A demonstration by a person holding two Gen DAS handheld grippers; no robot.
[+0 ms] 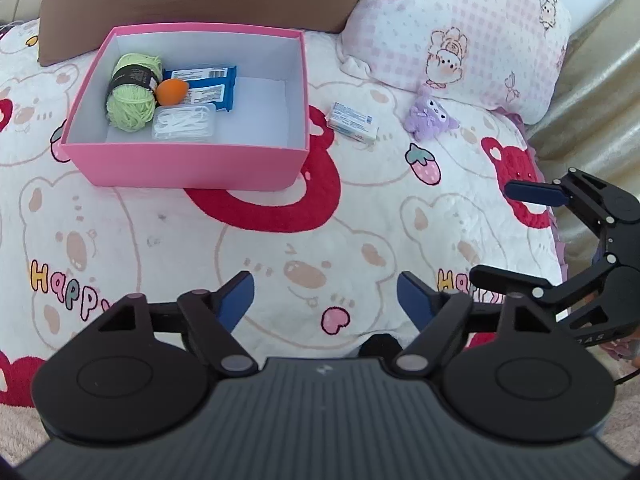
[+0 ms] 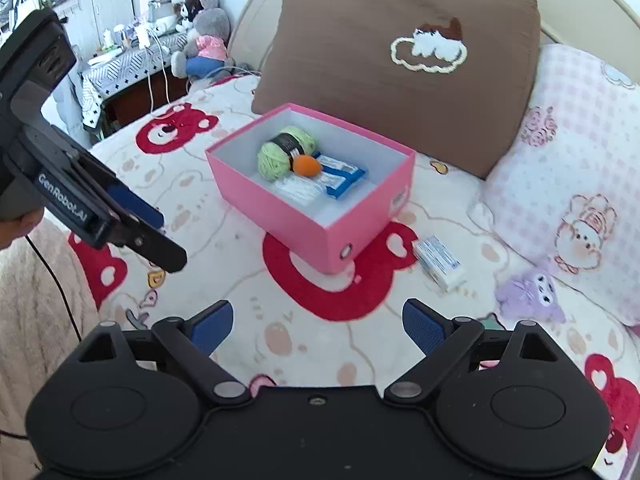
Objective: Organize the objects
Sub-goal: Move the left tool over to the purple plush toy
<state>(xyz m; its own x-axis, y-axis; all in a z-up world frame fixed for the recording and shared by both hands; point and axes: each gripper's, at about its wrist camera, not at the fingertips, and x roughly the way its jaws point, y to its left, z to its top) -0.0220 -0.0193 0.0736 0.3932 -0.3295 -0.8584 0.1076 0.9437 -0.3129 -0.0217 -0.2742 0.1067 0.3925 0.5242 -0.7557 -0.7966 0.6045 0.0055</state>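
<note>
Both your left gripper (image 1: 325, 294) and right gripper (image 2: 318, 322) stand spread and empty; the small carton (image 1: 353, 123) lies beside the pink box (image 1: 180, 162)

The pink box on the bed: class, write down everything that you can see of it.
The pink box is a lidless rectangular box, seemingly card, pink outside and white inside. It sits flat on the bear-print blanket, in front of the brown pillow. Its contents are crowded to one side: a ball of green yarn, a small orange ball, a blue packet and a clear case of white pieces. The other side is bare. One outer wall carries a small round fitting. Neither claw touches it.
</note>
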